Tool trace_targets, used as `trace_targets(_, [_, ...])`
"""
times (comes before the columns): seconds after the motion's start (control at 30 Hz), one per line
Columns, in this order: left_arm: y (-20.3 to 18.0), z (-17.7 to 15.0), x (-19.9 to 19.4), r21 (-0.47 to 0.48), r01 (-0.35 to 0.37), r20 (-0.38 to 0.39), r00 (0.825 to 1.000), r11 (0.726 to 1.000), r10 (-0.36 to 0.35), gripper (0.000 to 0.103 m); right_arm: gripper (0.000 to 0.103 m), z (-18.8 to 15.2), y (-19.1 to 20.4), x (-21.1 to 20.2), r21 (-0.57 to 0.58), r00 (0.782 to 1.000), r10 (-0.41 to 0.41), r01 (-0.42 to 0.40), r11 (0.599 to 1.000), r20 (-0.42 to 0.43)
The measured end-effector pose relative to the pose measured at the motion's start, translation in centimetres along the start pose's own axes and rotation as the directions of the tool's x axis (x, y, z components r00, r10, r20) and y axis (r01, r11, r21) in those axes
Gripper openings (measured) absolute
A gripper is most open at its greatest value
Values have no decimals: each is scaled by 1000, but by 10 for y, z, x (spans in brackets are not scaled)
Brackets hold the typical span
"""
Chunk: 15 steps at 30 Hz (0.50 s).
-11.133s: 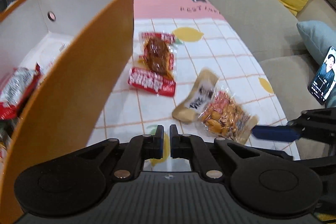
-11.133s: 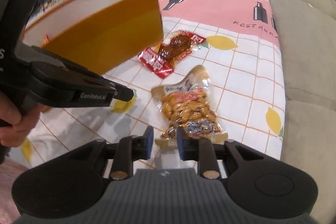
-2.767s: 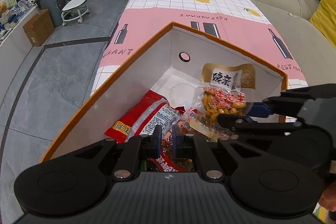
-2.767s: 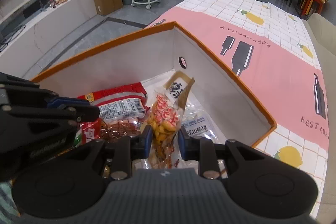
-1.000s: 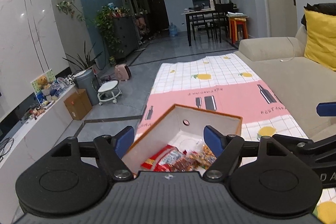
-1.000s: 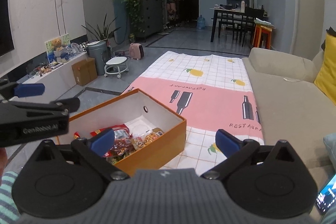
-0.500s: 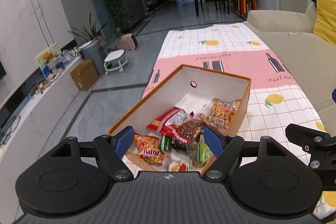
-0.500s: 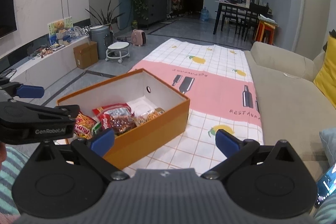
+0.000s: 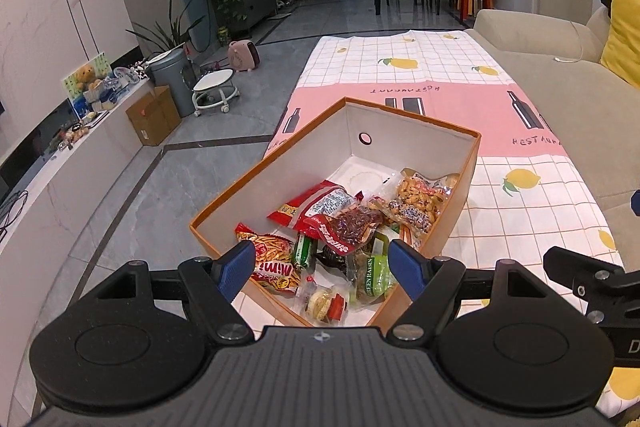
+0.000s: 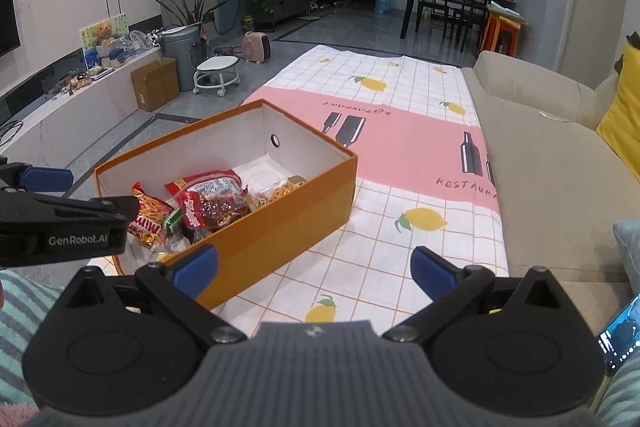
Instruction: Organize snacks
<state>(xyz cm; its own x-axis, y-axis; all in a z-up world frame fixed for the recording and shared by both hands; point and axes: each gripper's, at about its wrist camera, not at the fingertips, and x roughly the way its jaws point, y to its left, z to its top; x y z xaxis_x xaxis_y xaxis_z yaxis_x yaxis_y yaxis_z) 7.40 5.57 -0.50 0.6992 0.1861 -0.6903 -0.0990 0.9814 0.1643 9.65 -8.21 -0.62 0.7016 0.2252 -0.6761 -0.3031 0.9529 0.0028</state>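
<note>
An orange box (image 9: 460, 195) with white inner walls stands on the lemon-print tablecloth (image 9: 520, 223). It holds several snack packs: a red pack (image 9: 320, 201), a peanut pack (image 9: 420, 195), a Mimi chip bag (image 9: 272, 263) and a green raisin pack (image 9: 370, 279). My left gripper (image 9: 322, 267) is open and empty, held above the box's near end. My right gripper (image 10: 314, 267) is open and empty, above the cloth to the right of the box (image 10: 280, 223). The left gripper's side shows in the right wrist view (image 10: 60, 223).
A beige sofa (image 10: 560, 163) with a yellow cushion (image 10: 624, 107) runs along the table's right side. A phone (image 10: 618, 339) lies at the lower right. Grey floor, a low TV shelf (image 9: 60, 147), a cardboard box (image 9: 154, 115) and a stool (image 9: 212, 93) lie to the left.
Both grippers have pulled back and lowered slightly, staying open; the box now shows fuller and closer. Earlier the right gripper carried the peanut pack into the box and let go.
</note>
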Motion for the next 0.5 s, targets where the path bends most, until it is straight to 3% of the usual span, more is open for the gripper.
trace_targets(0.5, [1, -1, 1, 0, 1, -7, 1000, 1000, -1, 88, 99, 2, 3, 4, -6, 1000, -5, 5, 1000, -10])
